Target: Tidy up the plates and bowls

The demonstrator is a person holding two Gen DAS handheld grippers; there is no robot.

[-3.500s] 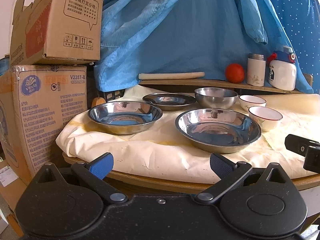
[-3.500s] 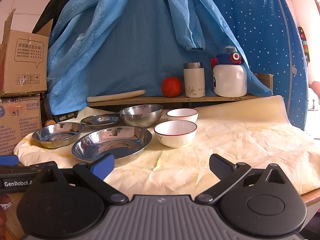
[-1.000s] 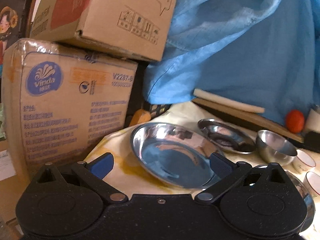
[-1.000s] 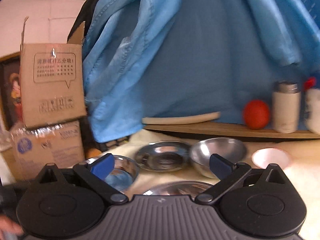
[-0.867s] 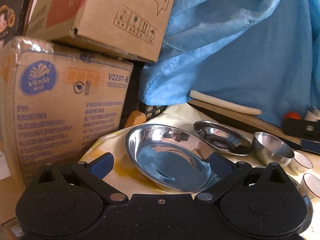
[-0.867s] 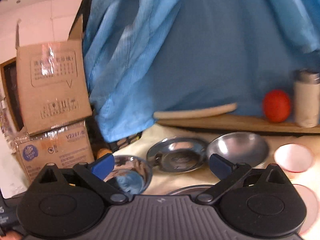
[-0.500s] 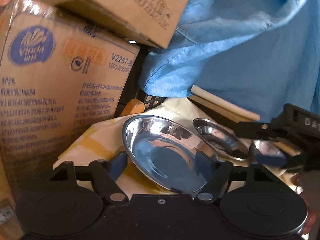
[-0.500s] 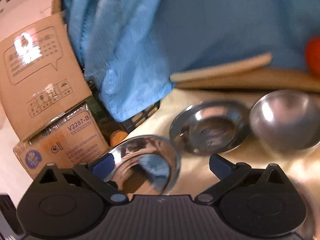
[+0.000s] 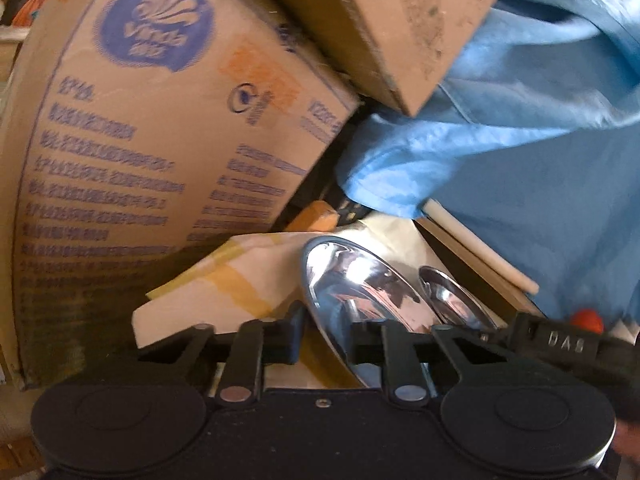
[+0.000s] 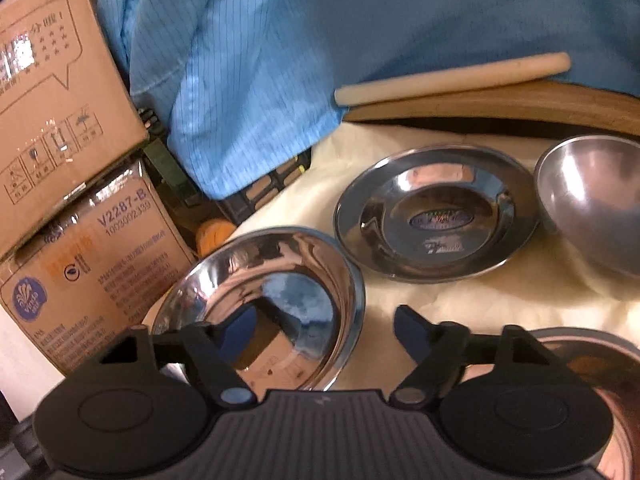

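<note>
Steel plate [image 9: 360, 300]: tilted at the cloth's left end, its near rim between your left gripper [image 9: 324, 344] jaws, closing onto it.
Right gripper [image 10: 320, 332]: jaws closing, wide apart, straddling that plate's right rim.
Right view only: flatter plate [image 10: 436, 216], bowl [image 10: 596, 204].

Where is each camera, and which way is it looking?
Left wrist view: sits on the left gripper, looking along its closing fingers at the near steel plate, whose rim is between them; the right gripper pokes in.
Right wrist view: sits on the right gripper, looking down at that plate, its rim between the closing fingers.
Both show that plate, the small steel dish and the rolling pin.
</note>
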